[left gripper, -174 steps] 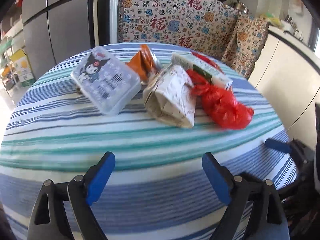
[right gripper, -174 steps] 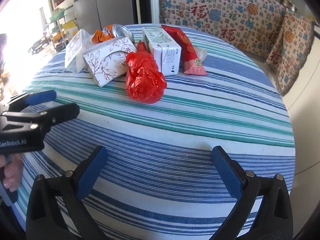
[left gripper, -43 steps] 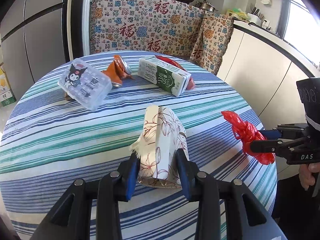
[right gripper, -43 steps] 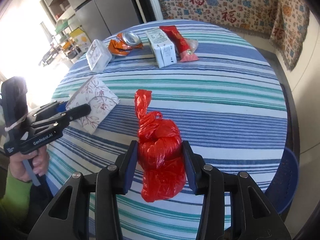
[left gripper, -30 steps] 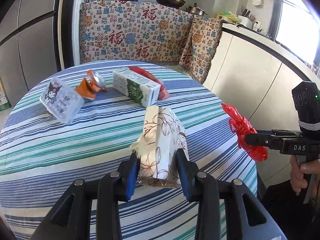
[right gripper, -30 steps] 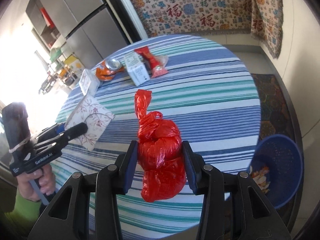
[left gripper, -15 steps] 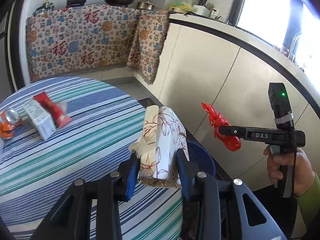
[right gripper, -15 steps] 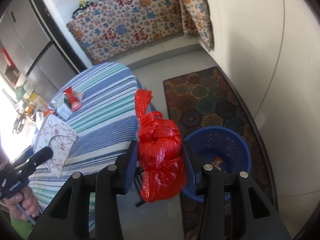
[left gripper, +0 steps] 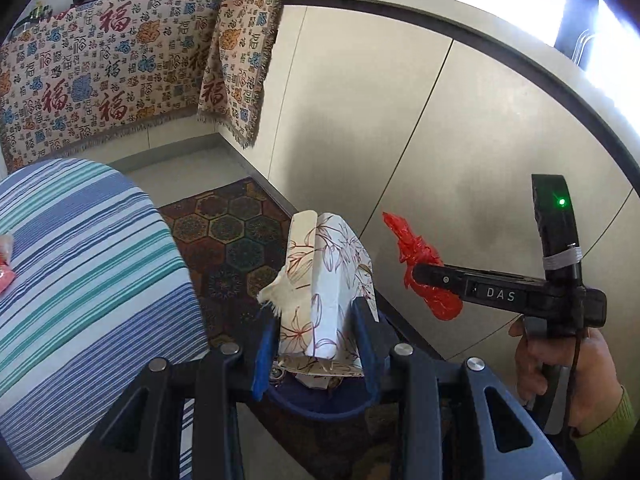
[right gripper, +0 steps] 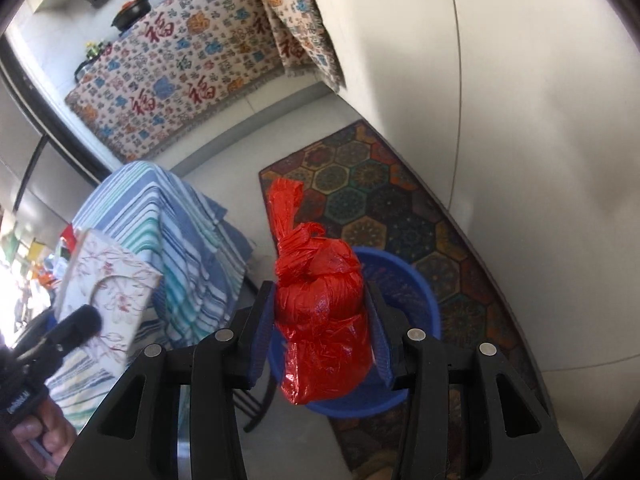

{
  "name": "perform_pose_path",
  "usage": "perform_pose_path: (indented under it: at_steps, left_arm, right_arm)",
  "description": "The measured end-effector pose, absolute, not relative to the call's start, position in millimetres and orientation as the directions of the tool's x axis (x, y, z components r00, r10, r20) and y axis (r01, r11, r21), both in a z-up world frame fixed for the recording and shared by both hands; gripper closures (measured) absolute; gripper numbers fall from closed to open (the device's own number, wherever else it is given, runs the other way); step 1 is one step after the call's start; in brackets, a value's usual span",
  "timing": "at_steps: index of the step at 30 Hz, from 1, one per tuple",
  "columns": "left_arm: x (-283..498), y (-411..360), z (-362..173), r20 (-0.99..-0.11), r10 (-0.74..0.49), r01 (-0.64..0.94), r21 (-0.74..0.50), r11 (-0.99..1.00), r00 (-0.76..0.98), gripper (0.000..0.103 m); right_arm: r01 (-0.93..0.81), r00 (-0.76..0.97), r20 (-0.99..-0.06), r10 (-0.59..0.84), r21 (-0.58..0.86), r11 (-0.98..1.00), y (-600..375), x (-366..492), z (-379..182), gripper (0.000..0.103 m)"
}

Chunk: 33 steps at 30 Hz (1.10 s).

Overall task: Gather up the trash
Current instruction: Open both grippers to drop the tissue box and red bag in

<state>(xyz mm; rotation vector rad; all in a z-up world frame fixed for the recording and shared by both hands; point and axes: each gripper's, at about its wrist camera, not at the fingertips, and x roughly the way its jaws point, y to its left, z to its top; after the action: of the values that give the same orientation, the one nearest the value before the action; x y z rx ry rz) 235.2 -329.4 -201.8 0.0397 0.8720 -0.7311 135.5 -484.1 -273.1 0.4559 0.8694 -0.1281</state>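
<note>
I have the red plastic bag (right gripper: 320, 320) pinched in the right gripper (right gripper: 320, 328), and it hangs directly above the blue basket (right gripper: 416, 292) on the floor, its knotted tail pointing up and away from me. In my left gripper (left gripper: 316, 344) sits the floral tissue box (left gripper: 324, 280), a tuft of tissue sticking out of its side, and the rim of that same basket shows just beneath it.

To do this drop well, I judge each load should be centred over the basket's opening, not over its rim, before I let go. The bag looks well placed; the box seems nearer the rim on the table's side, so I would carry it a little further off the striped table (left gripper: 80, 260) edge. I would release one at a time so the box does not knock the bag aside, and keep both grippers apart, since they stand close together here.

Both sets of tongs are narrow: the right pads press into the bag's crinkled sides, the left pads clamp the box's flanks. Neither touches the basket or the patterned rug (right gripper: 360, 192).
</note>
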Motion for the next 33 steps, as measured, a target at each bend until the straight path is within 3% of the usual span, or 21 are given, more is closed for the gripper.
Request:
perform_pose_path:
  at_steps: [20, 23, 25, 28, 33]
  left_arm:
    - [263.0, -390.5, -266.3, -0.777, -0.533, 0.612, -0.250, 0.750, 0.336, 0.066]
    - [264.6, -394.2, -271.7, -0.777, -0.540, 0.616, -0.259, 0.743, 0.324, 0.062]
    - [266.7, -397.8, -276.6, -0.780, -0.543, 0.620, -0.267, 0.738, 0.311, 0.059]
    - [269.4, -404.4, -284.6, -0.782, -0.550, 0.629, -0.277, 0.727, 0.292, 0.051]
    - [269.5, -401.4, -281.5, -0.775, -0.554, 0.609, -0.289, 0.739, 0.305, 0.051]
  right_arm:
    - [0.328, 0.637, -0.761, 0.123, 0.412, 0.850, -497.8, 139.5, -283.9, 0.057]
    - [0.329, 0.641, -0.756, 0.128, 0.423, 0.844, -497.5, 141.6, -284.5, 0.054]
    - [0.333, 0.644, -0.754, 0.129, 0.428, 0.840, -498.5, 143.0, -284.8, 0.043]
    - [0.342, 0.648, -0.752, 0.120, 0.428, 0.836, -501.5, 142.5, -284.0, 0.043]
    - [0.361, 0.666, -0.742, 0.079, 0.413, 0.836, -505.8, 137.4, -278.1, 0.039]
